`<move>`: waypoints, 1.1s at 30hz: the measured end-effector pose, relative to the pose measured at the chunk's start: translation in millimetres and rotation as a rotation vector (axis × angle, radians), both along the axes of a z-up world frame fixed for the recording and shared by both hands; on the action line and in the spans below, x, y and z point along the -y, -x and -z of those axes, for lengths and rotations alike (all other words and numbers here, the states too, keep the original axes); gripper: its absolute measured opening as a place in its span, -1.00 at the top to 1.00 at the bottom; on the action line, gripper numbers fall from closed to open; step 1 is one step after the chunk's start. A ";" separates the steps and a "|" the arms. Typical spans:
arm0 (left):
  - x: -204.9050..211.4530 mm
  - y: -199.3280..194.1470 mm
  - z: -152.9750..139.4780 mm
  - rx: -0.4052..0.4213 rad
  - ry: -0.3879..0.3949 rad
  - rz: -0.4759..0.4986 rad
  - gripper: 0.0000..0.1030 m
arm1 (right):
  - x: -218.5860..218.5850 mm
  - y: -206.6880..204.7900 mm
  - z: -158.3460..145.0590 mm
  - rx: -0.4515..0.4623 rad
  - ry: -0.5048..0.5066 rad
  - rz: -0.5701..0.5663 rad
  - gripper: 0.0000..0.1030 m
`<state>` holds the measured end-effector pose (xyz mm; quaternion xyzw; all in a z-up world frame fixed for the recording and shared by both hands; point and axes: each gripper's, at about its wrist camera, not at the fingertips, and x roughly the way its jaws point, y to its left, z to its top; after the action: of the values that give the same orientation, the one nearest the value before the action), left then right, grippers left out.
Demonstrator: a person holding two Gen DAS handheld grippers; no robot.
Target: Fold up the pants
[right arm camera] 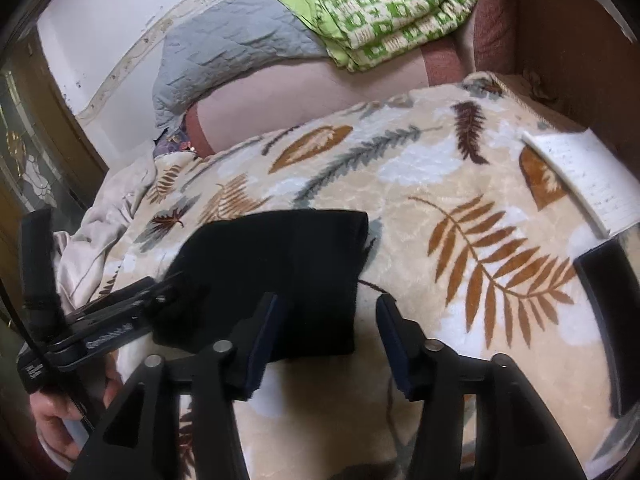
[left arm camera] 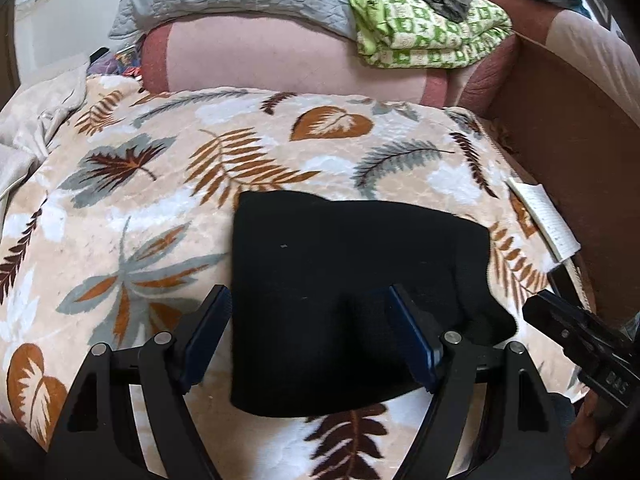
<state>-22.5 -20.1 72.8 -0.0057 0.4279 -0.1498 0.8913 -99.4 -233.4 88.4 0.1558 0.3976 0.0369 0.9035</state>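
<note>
Between the wide-apart jaws of the left gripper (left arm camera: 308, 308) lie the black pants (left arm camera: 352, 264), folded into a compact rectangle on the leaf-patterned blanket (left arm camera: 160, 184). The fingers hold nothing. The right gripper (right arm camera: 326, 318) is also spread wide and empty, its left finger above the right edge of the pants (right arm camera: 280, 264). Only the right wrist view shows fully the white notebook (right arm camera: 592, 172) and the wooden door (right arm camera: 48, 136). The green patterned quilt (left arm camera: 424, 36) lies behind.
</note>
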 end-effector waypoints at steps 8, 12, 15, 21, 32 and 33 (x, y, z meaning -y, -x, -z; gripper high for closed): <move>8.9 5.5 -6.3 0.003 -0.008 0.010 -0.53 | 3.0 7.3 -15.4 0.030 0.000 0.014 -0.15; 11.1 8.8 -7.0 0.006 -0.027 0.021 -0.53 | 0.3 6.6 -16.3 0.031 -0.017 0.008 -0.16; 11.9 9.1 -7.2 0.004 -0.027 0.026 -0.53 | -4.3 5.5 -16.6 0.031 0.001 -0.006 -0.16; 13.3 8.7 -6.6 -0.015 -0.006 0.032 -0.54 | -11.1 4.8 -20.5 0.032 0.010 -0.017 -0.17; 15.6 3.9 -5.7 -0.030 0.023 0.043 -0.62 | -7.4 4.8 -23.5 0.038 -0.007 -0.001 -0.19; 16.1 3.7 -5.8 -0.031 0.023 0.045 -0.62 | -6.8 4.8 -23.2 0.036 -0.008 0.001 -0.19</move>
<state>-26.3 -36.2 78.6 -0.0085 0.4399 -0.1748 0.8808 -104.2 -226.6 111.6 0.1592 0.3811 0.0409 0.9098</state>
